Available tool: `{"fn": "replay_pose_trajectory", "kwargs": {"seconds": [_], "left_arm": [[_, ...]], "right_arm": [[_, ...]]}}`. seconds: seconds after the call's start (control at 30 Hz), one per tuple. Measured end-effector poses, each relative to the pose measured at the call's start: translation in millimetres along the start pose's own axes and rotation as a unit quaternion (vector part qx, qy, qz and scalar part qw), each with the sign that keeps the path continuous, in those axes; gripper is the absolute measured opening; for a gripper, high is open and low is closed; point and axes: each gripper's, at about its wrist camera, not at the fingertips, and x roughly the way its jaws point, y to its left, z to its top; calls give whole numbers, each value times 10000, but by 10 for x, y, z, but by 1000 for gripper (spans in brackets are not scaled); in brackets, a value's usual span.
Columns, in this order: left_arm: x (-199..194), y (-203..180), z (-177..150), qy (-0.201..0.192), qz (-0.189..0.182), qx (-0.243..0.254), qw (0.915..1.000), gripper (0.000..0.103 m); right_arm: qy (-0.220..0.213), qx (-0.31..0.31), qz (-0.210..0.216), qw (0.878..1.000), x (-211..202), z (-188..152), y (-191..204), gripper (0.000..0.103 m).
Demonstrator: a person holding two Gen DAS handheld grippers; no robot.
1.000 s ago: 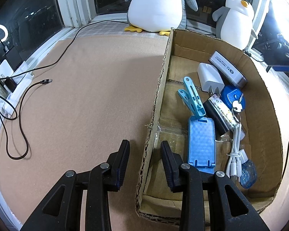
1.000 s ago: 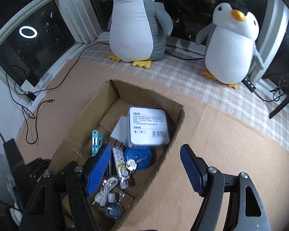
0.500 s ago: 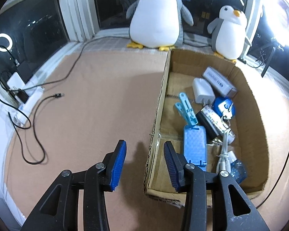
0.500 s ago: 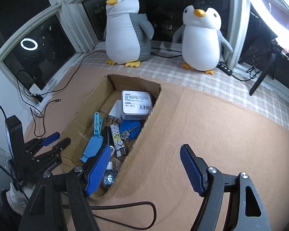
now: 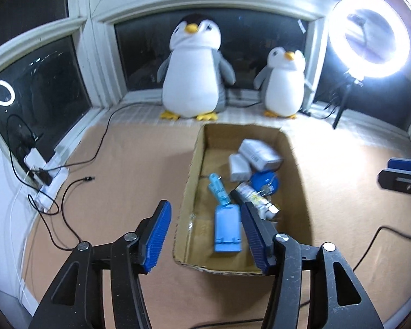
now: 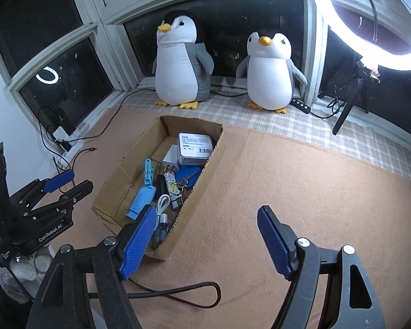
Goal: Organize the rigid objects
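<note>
A cardboard box (image 5: 194, 161) (image 6: 123, 167) sits on the tan mat and holds several small rigid items: a grey tin (image 6: 196, 148), a white charger (image 5: 238, 164), a blue round case with keys (image 6: 187, 174), light-blue clips (image 5: 217, 189), a blue phone stand (image 5: 227, 227) (image 6: 141, 200) and a white cable (image 6: 163, 204). My left gripper (image 5: 205, 235) is open and empty, raised above the box's near end. My right gripper (image 6: 205, 242) is open and empty, above the mat to the right of the box. The left gripper (image 6: 68, 182) also shows from the side in the right wrist view.
Two plush penguins (image 5: 193, 74) (image 5: 283, 82) stand on the window ledge behind the box. A lit ring light (image 5: 368, 35) on a tripod stands at the right. Black cables (image 5: 68, 189) and a power strip (image 5: 53, 183) lie at the left; another cable (image 6: 178, 293) loops on the near mat.
Both grippers have pulled up and back from the box, which now looks smaller. The left gripper's jaws have spread wider. The items in the box have not moved.
</note>
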Motion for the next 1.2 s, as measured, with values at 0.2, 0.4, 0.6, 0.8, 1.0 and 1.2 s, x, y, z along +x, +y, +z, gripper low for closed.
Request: {"fn": "replay_pose_trajectory", "kwargs": {"seconds": [0.2,0.4,0.6,0.8,1.0,1.2], "left_arm": [[-247,-172,66,-151,-93,155,9997,69],[-494,-222,91,-319,-94,132,9994,82],[-724,-205,125,-625,59,96,9980,85],[-836,-201,127,-802,87,55,9967,87],[-834,-199,121,-767,67,41,9970,89],[-800,-209,118,-716,49,41,9974,90]], "right_arm": [[-270,-20,-131,9995,-174,-103,110,78],[-650,222,-143,9975,-368,-210,158,81],[-1081,444,-201,9929,-537,-279,164,89],[-1211,353,-424,9911,-577,-276,187,89],[-1219,331,-411,9911,-579,-273,204,89],[-1178,309,-433,9916,-550,-266,201,90]]}}
